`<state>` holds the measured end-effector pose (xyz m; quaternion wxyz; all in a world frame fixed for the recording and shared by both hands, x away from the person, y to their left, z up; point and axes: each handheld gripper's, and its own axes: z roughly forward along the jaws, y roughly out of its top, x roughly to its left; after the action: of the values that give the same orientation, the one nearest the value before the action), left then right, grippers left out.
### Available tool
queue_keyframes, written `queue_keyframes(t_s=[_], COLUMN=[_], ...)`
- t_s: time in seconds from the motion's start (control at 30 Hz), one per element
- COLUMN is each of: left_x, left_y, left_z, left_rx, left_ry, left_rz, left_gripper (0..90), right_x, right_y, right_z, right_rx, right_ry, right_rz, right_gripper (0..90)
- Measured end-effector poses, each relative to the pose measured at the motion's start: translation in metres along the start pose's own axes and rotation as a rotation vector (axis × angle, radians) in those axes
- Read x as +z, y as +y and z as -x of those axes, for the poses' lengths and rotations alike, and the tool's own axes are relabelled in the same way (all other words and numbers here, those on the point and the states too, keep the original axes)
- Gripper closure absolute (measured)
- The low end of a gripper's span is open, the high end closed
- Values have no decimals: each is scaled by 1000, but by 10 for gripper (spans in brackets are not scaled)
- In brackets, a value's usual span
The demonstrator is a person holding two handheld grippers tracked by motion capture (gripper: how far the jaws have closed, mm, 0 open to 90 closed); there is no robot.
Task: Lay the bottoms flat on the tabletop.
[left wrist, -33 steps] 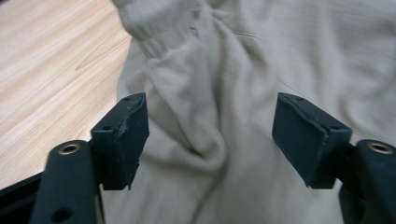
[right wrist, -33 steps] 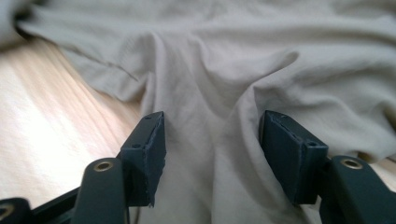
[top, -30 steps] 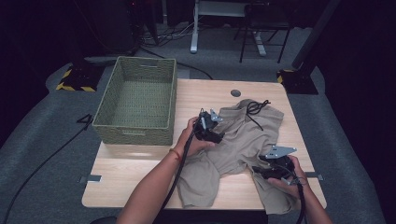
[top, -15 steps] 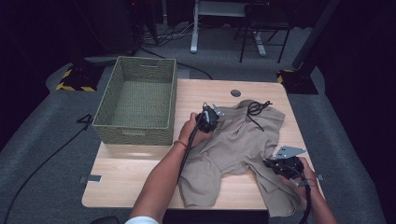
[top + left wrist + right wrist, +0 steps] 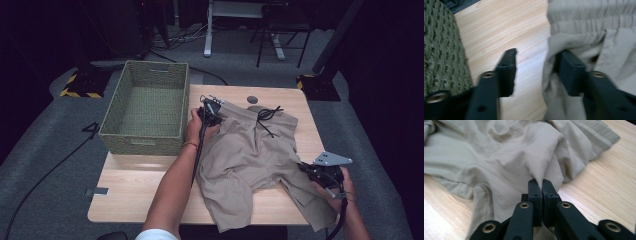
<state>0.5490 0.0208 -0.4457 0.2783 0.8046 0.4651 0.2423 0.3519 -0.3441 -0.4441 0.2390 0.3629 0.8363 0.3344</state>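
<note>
Khaki shorts (image 5: 250,155) lie spread on the wooden table (image 5: 140,185), with a black drawstring (image 5: 267,114) at the waistband. My left gripper (image 5: 212,109) is at the waistband's far left corner, beside the basket. In the left gripper view it is open (image 5: 537,53): the right jaw presses into a fold of the shorts (image 5: 579,37), and bare wood lies under the gap. My right gripper (image 5: 307,170) is at the near right leg, shut (image 5: 542,181) on a pinched ridge of the shorts' cloth (image 5: 511,157), which rises into a small peak.
An empty green woven basket (image 5: 145,135) stands at the table's left side, and its wall (image 5: 439,50) is close to my left jaw. A round grommet (image 5: 252,99) sits near the far edge. Chairs and cables lie on the floor beyond.
The left gripper has moved farther away and left along the waistband toward the basket. The right gripper has drawn the leg rightward and nearer, so the shorts lie flatter and wider.
</note>
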Motion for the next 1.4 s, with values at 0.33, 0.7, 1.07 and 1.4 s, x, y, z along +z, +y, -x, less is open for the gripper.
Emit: queue_keyframes(t_s=[0.33,0.7,1.07,1.4], left_x=[-51,-85,-71,-76], left_y=[0,-63,-116,-115], left_z=[36,105,83,59], left_rx=[159,466,489,418], left_ry=[-157,-512,-526,-393], left_rz=[158,52,-48,0], left_gripper=[252,258,590,409], right_x=[11,11,-16,10], right_y=[10,26,16,-4], right_z=[-26,-50,-13,12], right_rx=[-50,-106,-1,53], right_ry=[104,177,-1,-32], right_rz=[15,56,115,-2], right_gripper=[789,464,394,406])
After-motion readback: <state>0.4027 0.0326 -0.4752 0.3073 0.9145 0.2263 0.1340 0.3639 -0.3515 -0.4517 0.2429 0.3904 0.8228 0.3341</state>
